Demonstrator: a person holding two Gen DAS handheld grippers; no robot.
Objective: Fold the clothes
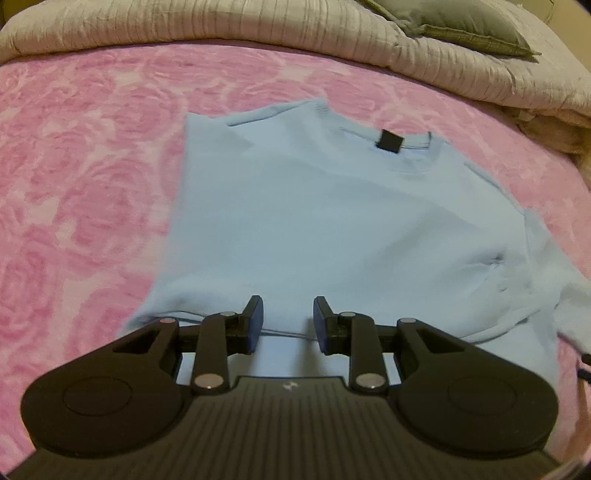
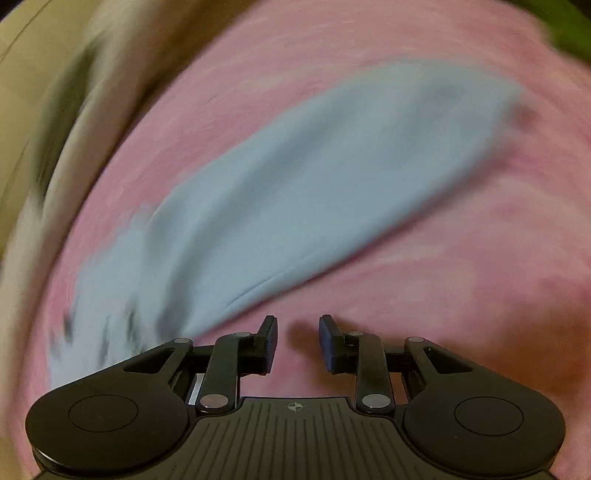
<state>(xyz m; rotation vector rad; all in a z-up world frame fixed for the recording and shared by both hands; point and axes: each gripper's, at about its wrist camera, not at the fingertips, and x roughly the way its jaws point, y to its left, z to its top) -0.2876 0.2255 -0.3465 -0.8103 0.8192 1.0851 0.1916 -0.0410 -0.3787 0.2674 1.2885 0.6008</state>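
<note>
Your left gripper point(image 1: 288, 325) sits with its jaws parted and nothing between them, hovering right over the near hem of the light blue T-shirt point(image 1: 314, 221); cloth shows in the gap and under both fingertips, though you cannot tell from this view whether the pads touch it. From that claw the shirt runs straight ahead: hem nearest, body in the middle, neckline with its black label point(image 1: 389, 141) at the far end, so its long axis lines up with your fingers. One sleeve point(image 1: 554, 273) spills out to the right near the hem end, while the left edge looks straight, possibly turned in already. Your right gripper point(image 2: 298, 341) is also spread and empty, but it hangs over bare pink floral blanket point(image 2: 480, 277), with the shirt's edge point(image 2: 258, 284) just ahead and to its left; that view is smeared with blur, so finer detail is lost. The left claw is therefore the nearer one to the garment. Whether the shirt is laid out flat or partly folded is not settled here. Beyond the collar the blanket continues to a bunched beige comforter point(image 1: 258, 26) and a grey-green pillow point(image 1: 461, 26).
</note>
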